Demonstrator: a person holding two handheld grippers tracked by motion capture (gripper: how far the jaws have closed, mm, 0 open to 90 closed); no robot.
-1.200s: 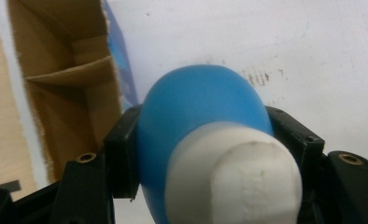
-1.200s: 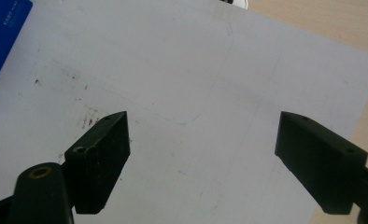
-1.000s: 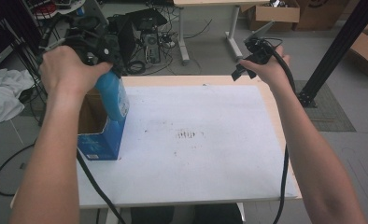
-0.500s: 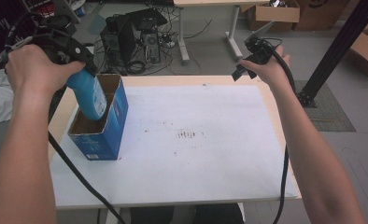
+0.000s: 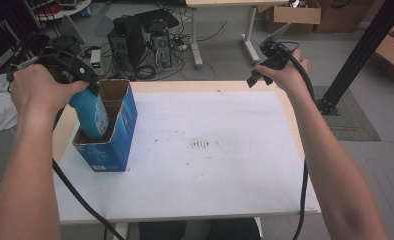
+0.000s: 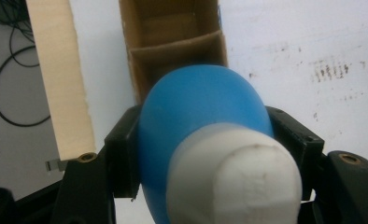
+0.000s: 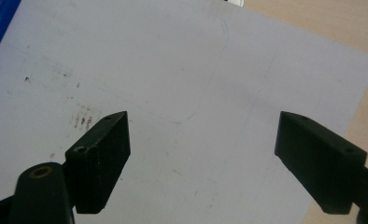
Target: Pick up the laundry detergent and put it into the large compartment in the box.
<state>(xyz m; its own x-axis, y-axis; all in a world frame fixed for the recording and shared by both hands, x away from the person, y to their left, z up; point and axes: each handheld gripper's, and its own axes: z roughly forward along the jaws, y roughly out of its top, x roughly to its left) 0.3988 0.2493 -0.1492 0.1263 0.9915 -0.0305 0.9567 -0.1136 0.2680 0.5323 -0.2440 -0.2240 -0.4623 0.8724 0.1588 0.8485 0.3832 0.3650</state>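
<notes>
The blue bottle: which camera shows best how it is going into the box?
The high view: the blue bottle stands partly inside the box, held by the left gripper. The left gripper view shows its top close up.

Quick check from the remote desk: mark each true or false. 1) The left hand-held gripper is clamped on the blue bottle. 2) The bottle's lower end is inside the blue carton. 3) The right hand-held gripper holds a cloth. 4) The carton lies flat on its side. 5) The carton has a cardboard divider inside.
1) True: the left hand-held gripper is shut on the blue bottle.
2) True: it dips into the blue carton.
3) False: the right hand-held gripper is open and holds nothing, above the white mat.
4) False: it stands upright, open end up.
5) True: the left gripper view shows one.
</notes>
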